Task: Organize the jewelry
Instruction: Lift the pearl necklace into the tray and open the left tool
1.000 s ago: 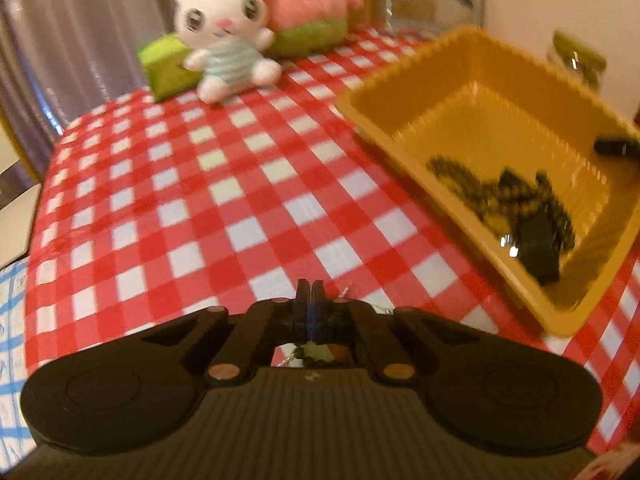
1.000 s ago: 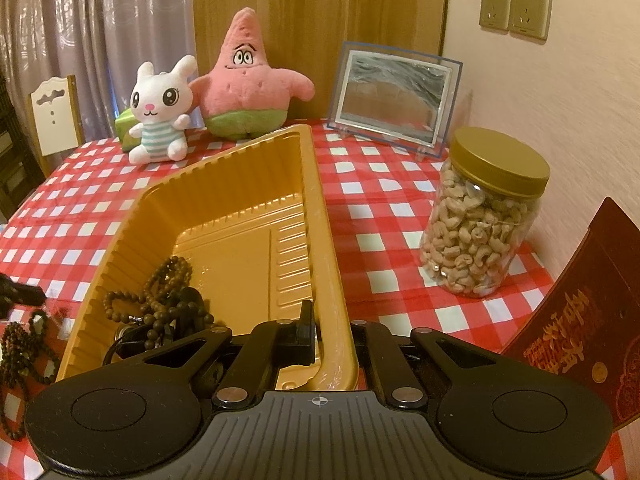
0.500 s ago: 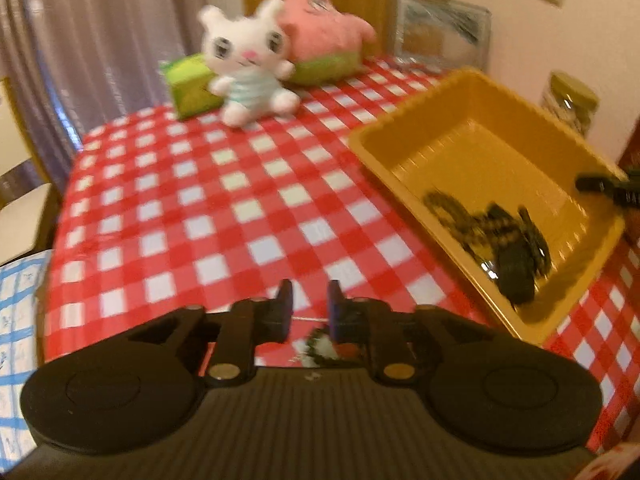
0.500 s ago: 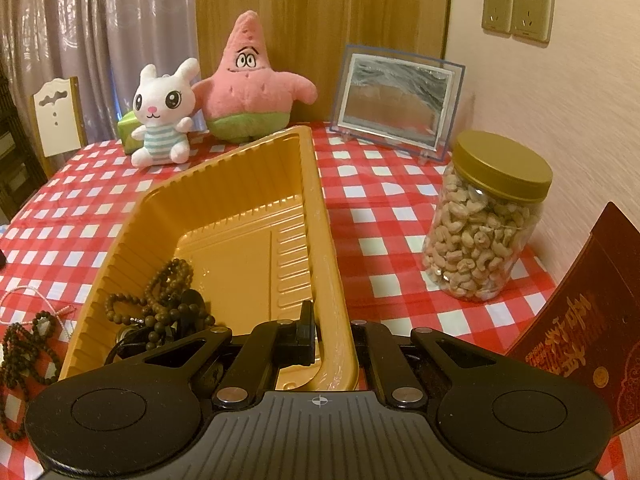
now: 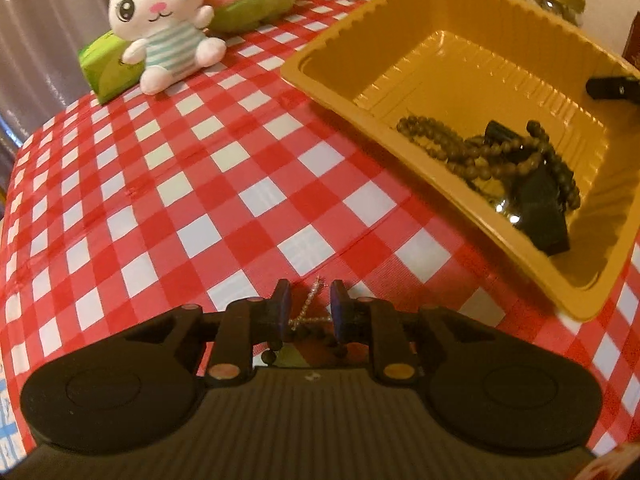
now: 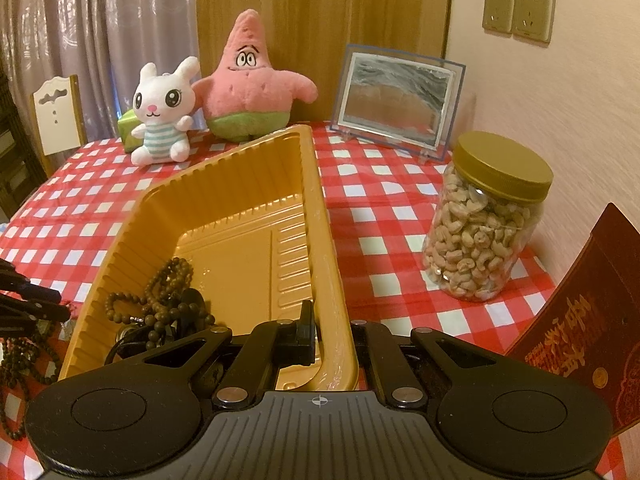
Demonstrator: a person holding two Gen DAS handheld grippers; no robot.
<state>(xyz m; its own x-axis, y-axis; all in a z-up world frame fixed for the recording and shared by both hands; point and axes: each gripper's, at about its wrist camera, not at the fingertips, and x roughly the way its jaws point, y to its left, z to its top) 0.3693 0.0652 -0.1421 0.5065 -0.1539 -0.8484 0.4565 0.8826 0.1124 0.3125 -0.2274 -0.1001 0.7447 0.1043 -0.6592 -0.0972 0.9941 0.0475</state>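
My left gripper (image 5: 310, 300) hovers low over the checked cloth. Its jaws are closing with a gap still showing, and a thin pale chain (image 5: 307, 307) lies between the pads, untouched by them. Dark beads (image 5: 269, 357) lie just under its fingers; the same string (image 6: 20, 360) sprawls on the cloth left of the tray. The yellow tray (image 5: 332, 36) holds a brown bead bracelet (image 5: 472, 156) and a black item (image 5: 544, 216). My right gripper (image 6: 332, 336) is shut on the tray's (image 6: 320, 216) near rim, one finger inside the wall and one outside.
A white rabbit plush (image 6: 164, 116), a pink star plush (image 6: 248, 84) and a green box (image 5: 108, 60) stand at the back. A picture frame (image 6: 396, 104), a jar of cashews (image 6: 484, 220) and a red card (image 6: 580, 320) are right of the tray. A chair (image 6: 56, 116) is at far left.
The left gripper's jaws have parted from shut, and it has dropped closer to the cloth, with the chain now between its fingers. The right gripper and the tray have not moved.
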